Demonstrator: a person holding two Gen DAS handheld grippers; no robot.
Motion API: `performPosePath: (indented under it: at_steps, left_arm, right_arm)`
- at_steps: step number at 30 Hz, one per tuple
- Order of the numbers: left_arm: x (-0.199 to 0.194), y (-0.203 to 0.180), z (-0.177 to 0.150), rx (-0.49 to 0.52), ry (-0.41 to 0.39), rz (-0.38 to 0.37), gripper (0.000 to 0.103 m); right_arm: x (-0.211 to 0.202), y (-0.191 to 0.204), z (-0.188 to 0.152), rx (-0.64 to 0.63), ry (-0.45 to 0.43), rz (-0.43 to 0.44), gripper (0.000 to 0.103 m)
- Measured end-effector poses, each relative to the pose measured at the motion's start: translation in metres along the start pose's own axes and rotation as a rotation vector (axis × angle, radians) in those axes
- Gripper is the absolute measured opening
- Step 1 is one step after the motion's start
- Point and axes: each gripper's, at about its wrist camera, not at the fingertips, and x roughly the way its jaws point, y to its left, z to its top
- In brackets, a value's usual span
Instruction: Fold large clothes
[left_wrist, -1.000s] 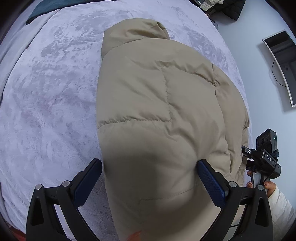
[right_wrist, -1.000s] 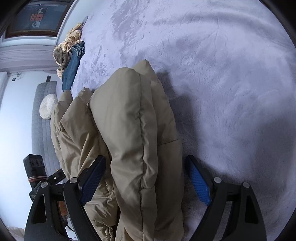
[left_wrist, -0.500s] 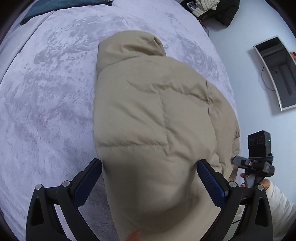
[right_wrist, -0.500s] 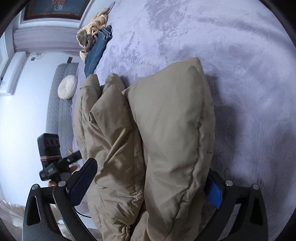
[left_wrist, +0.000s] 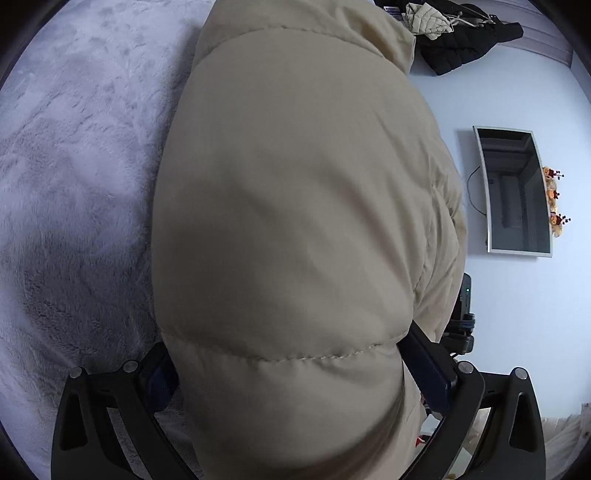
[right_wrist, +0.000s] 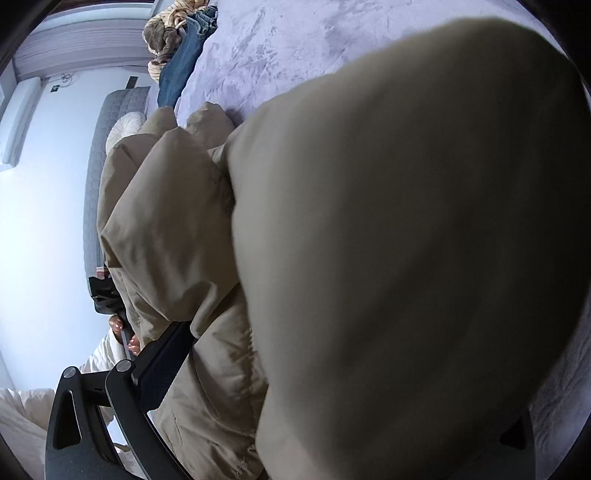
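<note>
Padding bulged between both wide-spread tongs: the left tongs (left_wrist: 291, 373) and right tongs (right_wrist: 332, 373) straddled the folded beige jacket (left_wrist: 295, 203) on the bed (left_wrist: 74, 184), apparently squaring the bundle; whether either pinched it was unclear.

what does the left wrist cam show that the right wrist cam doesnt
Only the left wrist view shows a wall screen and a black garment past the bed.

Only the right wrist view shows jeans, a round cushion and a person's fingers by a white sleeve.

Both show the beige puffer jacket bulging between wide jaws, filling most of the picture, on the lilac bedspread.
</note>
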Motion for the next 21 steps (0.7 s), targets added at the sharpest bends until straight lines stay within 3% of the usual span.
performPosePath:
  at_steps: [3, 5, 8, 10, 13, 21]
  left_arm:
    - [0.006, -0.03, -0.002, 0.082, -0.024, 0.15, 0.103]
    - [0.009, -0.052, -0.005, 0.146, -0.044, 0.247, 0.097]
    - [0.006, -0.075, -0.009, 0.187, -0.076, 0.323, 0.087]
    - [0.004, -0.087, -0.011, 0.211, -0.089, 0.349, 0.082]
    - [-0.001, -0.106, -0.012, 0.24, -0.103, 0.373, 0.08]
    - [-0.044, -0.128, -0.001, 0.275, -0.186, 0.403, 0.079]
  right_arm:
    - [0.002, 0.003, 0.0, 0.012, -0.005, -0.014, 0.103]
    - [0.0, 0.004, -0.002, 0.041, -0.009, -0.028, 0.102]
    - [-0.004, 0.007, -0.005, 0.076, -0.02, -0.035, 0.084]
    - [-0.01, 0.01, -0.008, 0.08, -0.034, -0.013, 0.063]
    - [-0.018, 0.02, -0.013, 0.067, -0.042, 0.016, 0.05]
    - [-0.021, 0.066, -0.005, 0.002, -0.068, 0.056, 0.05]
